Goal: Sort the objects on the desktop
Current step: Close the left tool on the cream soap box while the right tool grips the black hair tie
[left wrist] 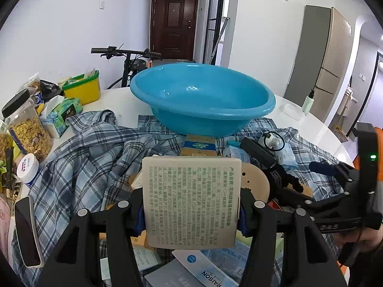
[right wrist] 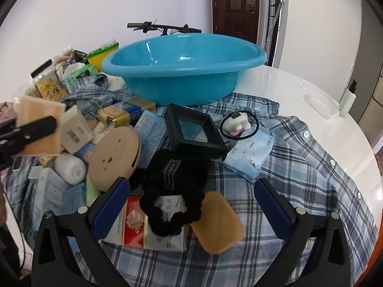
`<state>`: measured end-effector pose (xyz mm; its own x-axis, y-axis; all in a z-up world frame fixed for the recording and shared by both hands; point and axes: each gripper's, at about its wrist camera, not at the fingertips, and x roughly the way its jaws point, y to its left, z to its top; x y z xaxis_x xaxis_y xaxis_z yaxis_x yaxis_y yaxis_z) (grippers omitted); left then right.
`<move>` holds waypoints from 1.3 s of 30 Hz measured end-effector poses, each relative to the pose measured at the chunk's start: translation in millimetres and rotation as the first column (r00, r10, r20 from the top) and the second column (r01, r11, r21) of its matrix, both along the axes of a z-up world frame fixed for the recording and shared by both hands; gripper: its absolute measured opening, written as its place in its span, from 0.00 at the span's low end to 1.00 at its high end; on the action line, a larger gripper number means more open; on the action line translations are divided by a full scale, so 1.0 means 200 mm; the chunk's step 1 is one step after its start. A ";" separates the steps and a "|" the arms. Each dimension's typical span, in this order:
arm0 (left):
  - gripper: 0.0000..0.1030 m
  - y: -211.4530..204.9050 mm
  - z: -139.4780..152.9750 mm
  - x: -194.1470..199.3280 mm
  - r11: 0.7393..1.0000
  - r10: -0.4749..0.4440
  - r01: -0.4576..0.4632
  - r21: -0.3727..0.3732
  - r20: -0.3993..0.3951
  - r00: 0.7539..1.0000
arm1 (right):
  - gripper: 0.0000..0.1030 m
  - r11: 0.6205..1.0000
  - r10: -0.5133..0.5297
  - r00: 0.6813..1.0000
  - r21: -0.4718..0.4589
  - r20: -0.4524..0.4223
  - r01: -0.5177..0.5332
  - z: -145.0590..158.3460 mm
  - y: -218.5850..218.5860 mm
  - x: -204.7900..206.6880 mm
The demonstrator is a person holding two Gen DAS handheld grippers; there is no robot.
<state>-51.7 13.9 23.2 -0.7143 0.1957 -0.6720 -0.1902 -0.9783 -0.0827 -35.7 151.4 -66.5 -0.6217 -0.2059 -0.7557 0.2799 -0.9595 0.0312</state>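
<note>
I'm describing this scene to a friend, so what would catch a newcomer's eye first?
The big blue basin at the back of the white table, sitting empty on a plaid shirt. Then the beige box clamped in the left tongs, lifted over a heap of small packets. The right tongs gape above a black scrunchie.

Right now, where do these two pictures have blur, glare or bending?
Left wrist view: sharp; the print on the beige box held in the left tongs is crisp, while the fisheye bends the fridge. Right wrist view: that box is motion-smeared at the left edge; window glare washes the white table; the blue basin shows highlights.
</note>
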 end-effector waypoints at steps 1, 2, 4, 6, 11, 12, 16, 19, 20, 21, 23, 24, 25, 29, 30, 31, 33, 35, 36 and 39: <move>0.57 0.00 0.00 0.00 1.000 0.001 -0.001 0.000 -0.004 1.000 | 1.00 1.000 -0.001 1.000 0.007 0.003 0.001 -0.01 -0.01 -0.01; 0.57 -0.01 0.01 0.01 1.000 0.000 0.000 0.000 -0.006 1.000 | 1.00 1.000 0.000 1.000 0.012 0.005 0.000 -0.01 -0.01 -0.02; 0.57 -0.01 0.01 0.01 1.000 -0.002 0.002 -0.001 -0.007 1.000 | 1.00 1.000 0.003 1.000 0.017 0.012 -0.003 -0.02 -0.02 -0.05; 0.57 -0.01 0.01 0.01 1.000 -0.003 0.003 0.002 -0.005 1.000 | 1.00 1.000 0.002 1.000 0.024 0.018 -0.002 -0.04 -0.03 -0.07; 0.57 -0.02 0.00 0.01 1.000 -0.008 0.008 0.010 0.002 1.000 | 0.98 1.000 -0.020 0.999 0.019 0.037 0.019 -0.07 -0.04 -0.14; 0.57 -0.02 0.00 0.01 1.000 -0.008 0.008 0.010 0.003 1.000 | 0.96 1.000 -0.025 0.999 0.018 0.045 0.024 -0.07 -0.03 -0.16; 0.57 -0.03 -0.01 0.01 1.000 -0.005 0.005 0.011 0.008 1.000 | 0.95 1.000 -0.024 0.998 -0.002 0.065 0.024 -0.10 -0.04 -0.19; 0.57 -0.03 -0.01 0.01 1.000 -0.003 0.003 0.014 0.013 1.000 | 0.95 1.000 -0.022 0.998 0.006 0.064 0.022 -0.11 -0.05 -0.19; 0.57 -0.03 -0.02 0.01 1.000 -0.004 0.004 0.016 0.015 1.000 | 0.95 1.000 -0.021 0.998 0.010 0.061 0.020 -0.11 -0.05 -0.19; 0.57 -0.03 -0.02 0.01 1.000 -0.004 0.004 0.017 0.016 1.000 | 0.91 1.000 -0.020 0.998 0.015 0.059 0.020 -0.11 -0.05 -0.19; 0.57 -0.03 -0.02 0.01 1.000 -0.007 0.006 0.019 0.019 1.000 | 0.78 1.000 -0.023 0.998 0.020 0.065 0.021 -0.12 -0.05 -0.19; 0.57 -0.03 -0.02 0.01 1.000 -0.009 0.008 0.019 0.020 1.000 | 0.73 1.000 -0.022 0.997 0.019 0.069 0.021 -0.12 -0.04 -0.19; 0.57 -0.03 -0.03 0.01 1.000 -0.010 0.010 0.019 0.022 1.000 | 0.71 1.000 -0.016 0.997 0.027 0.080 0.014 -0.13 -0.04 -0.19; 0.57 -0.02 -0.04 0.01 1.000 -0.013 0.012 0.021 0.026 1.000 | 0.67 0.999 0.010 0.997 0.044 0.073 -0.013 -0.13 -0.05 -0.16; 0.57 -0.02 -0.04 0.01 1.000 -0.014 0.013 0.021 0.028 1.000 | 0.67 0.998 0.017 0.998 0.053 0.068 -0.020 -0.13 -0.06 -0.16; 0.57 -0.02 -0.04 0.01 1.000 -0.014 0.014 0.022 0.030 0.999 | 0.67 0.998 0.022 0.998 0.058 0.066 -0.026 -0.13 -0.07 -0.16; 0.57 -0.02 -0.05 0.01 1.000 -0.016 0.015 0.023 0.031 0.999 | 0.67 0.998 0.029 0.997 0.050 0.077 -0.033 -0.14 -0.07 -0.16; 0.57 -0.02 -0.05 0.01 1.000 -0.018 0.017 0.024 0.031 0.999 | 0.67 0.999 0.033 0.995 0.025 0.092 -0.035 -0.16 -0.07 -0.18; 0.57 -0.01 -0.05 0.01 1.000 -0.018 0.018 0.023 0.031 0.999 | 0.67 0.999 0.031 0.995 0.019 0.098 -0.033 -0.17 -0.07 -0.18; 0.57 -0.01 -0.06 0.02 1.000 -0.018 0.017 0.019 0.032 0.999 | 0.49 0.998 0.058 0.996 0.022 0.069 -0.059 -0.18 -0.09 -0.16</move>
